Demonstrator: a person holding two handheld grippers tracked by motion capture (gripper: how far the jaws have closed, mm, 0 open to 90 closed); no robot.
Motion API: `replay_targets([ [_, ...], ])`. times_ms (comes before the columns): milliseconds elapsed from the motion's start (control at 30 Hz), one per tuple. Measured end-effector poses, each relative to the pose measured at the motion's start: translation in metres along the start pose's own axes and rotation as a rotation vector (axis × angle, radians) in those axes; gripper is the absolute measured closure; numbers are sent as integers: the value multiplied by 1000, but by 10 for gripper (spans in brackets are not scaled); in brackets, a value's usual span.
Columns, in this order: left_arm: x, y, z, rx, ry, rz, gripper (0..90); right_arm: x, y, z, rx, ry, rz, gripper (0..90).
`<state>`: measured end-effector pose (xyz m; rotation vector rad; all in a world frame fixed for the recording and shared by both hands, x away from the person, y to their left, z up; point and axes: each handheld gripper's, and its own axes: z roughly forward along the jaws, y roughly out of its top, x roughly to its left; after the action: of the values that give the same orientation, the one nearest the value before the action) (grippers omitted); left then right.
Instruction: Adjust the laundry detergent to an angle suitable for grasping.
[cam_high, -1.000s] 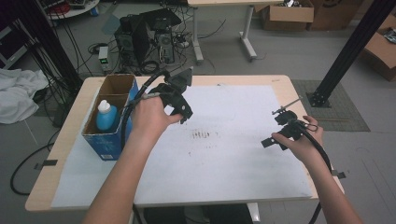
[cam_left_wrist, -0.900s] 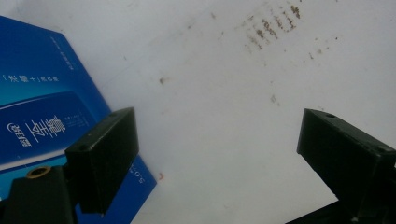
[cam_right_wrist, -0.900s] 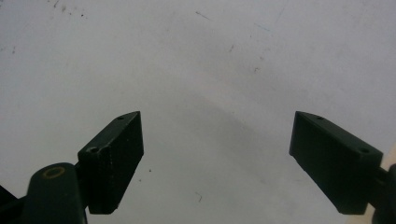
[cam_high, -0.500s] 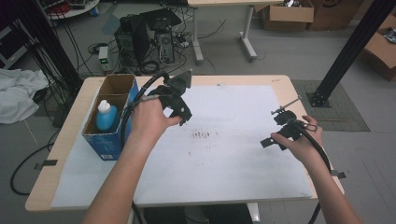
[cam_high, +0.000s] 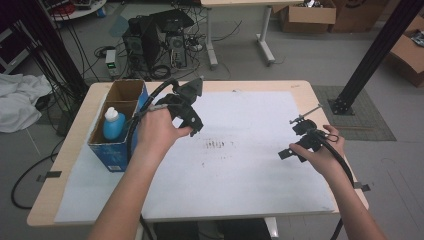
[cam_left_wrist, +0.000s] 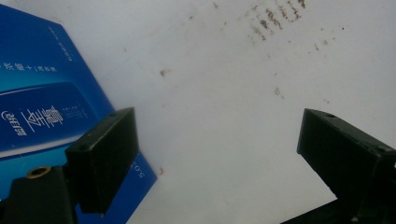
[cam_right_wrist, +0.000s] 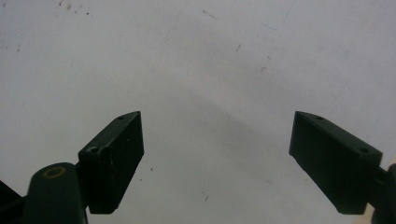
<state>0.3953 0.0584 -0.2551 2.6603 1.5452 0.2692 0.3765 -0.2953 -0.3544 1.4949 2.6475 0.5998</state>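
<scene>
My left gripper (cam_high: 194, 125) hangs above the left half of the white sheet (cam_high: 240, 170), right beside the open blue box (cam_high: 116, 150). In the left gripper view its jaws (cam_left_wrist: 217, 121) stand wide open with nothing between them, over the sheet (cam_left_wrist: 219, 93) and the blue box's printed side (cam_left_wrist: 42, 107). My right gripper (cam_high: 295, 139) sits low over the sheet's right edge, held by the right hand. Its jaws (cam_right_wrist: 217, 121) are open too, with bare white sheet (cam_right_wrist: 210, 70) between them.
A blue bottle with a white cap (cam_high: 113, 124) stands in the box's near compartment. Brown smudges (cam_high: 217, 145) mark the sheet's middle. Beyond the wooden table (cam_high: 65, 190) are computer towers (cam_high: 150, 45), cables, cardboard boxes (cam_high: 310, 12) and a black post (cam_high: 372, 55).
</scene>
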Motion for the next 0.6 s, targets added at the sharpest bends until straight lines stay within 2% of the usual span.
replay_targets([
  [367, 1, 3, 1, -4, -5, 5, 135, -1, 2, -4, -13, -5, 0, 180],
  [600, -4, 1, 0, -12, -12, 20, 134, -1, -1, -4, -12, 0, 10, 178],
])
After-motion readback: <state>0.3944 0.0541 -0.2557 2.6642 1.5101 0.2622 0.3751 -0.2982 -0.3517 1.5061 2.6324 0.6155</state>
